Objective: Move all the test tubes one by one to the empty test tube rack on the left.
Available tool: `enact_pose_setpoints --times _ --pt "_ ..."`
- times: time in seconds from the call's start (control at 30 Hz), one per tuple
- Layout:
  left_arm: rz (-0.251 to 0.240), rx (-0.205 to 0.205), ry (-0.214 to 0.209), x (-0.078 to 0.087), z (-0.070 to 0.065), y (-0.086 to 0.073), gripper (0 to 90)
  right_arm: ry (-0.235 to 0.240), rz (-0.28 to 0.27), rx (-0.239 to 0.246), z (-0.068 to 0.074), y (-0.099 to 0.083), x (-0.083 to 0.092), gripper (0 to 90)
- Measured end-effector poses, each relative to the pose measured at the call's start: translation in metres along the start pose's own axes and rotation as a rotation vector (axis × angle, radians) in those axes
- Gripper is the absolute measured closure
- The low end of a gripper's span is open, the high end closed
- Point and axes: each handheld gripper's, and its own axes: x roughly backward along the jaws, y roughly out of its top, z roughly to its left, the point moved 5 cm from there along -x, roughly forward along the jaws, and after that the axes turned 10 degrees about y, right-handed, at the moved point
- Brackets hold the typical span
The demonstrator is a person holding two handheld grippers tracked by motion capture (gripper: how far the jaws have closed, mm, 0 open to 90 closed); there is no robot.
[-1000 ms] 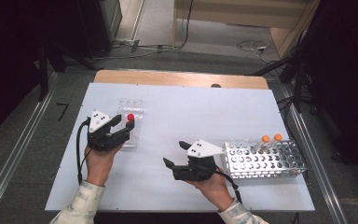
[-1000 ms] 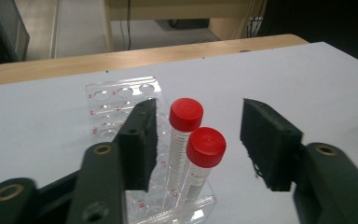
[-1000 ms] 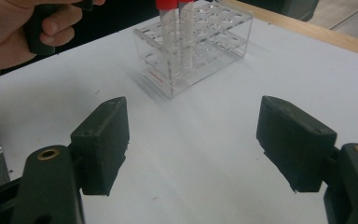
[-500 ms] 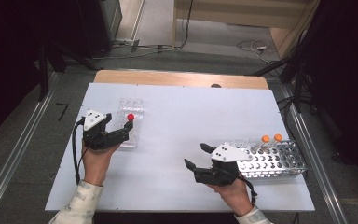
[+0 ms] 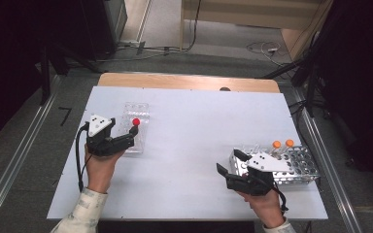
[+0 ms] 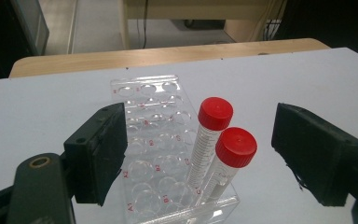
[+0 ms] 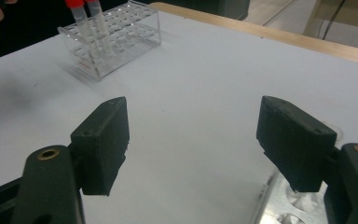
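Observation:
A clear plastic rack (image 6: 154,140) (image 5: 137,127) holds two upright red-capped tubes (image 6: 214,114) (image 6: 235,147) at its right side. My left gripper (image 6: 200,140) (image 5: 132,133) stands open around them. Its jaws have just been opening, and both pads are clear of the tubes. My right gripper (image 7: 191,135) (image 5: 230,162) is open with nothing between its jaws, at the left end of a metal rack (image 5: 296,165) (image 7: 279,207). The clear rack (image 7: 114,39) shows far off in the right gripper view.
Two orange-capped tubes (image 5: 276,144) (image 5: 289,142) stand in the metal rack's far side. The white table (image 5: 189,126) has a wooden strip (image 5: 189,82) along its far edge. Black cables trail from both grippers.
My right gripper has moved right across the table, up to the metal rack's left end. My left hand has stayed by the clear rack.

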Motion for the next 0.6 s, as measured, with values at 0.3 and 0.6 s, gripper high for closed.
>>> enact_pose_setpoints --times 0.3,0.6 --pt "0.003 -0.001 0.002 0.0 0.0 0.0 18.6 -0.082 -0.017 -0.021 -0.021 -0.009 0.009 23.7" --pt "0.009 -0.009 0.002 -0.002 -0.002 -0.002 18.8 -0.159 -0.039 -0.064 -0.044 -0.018 0.008 33.6"
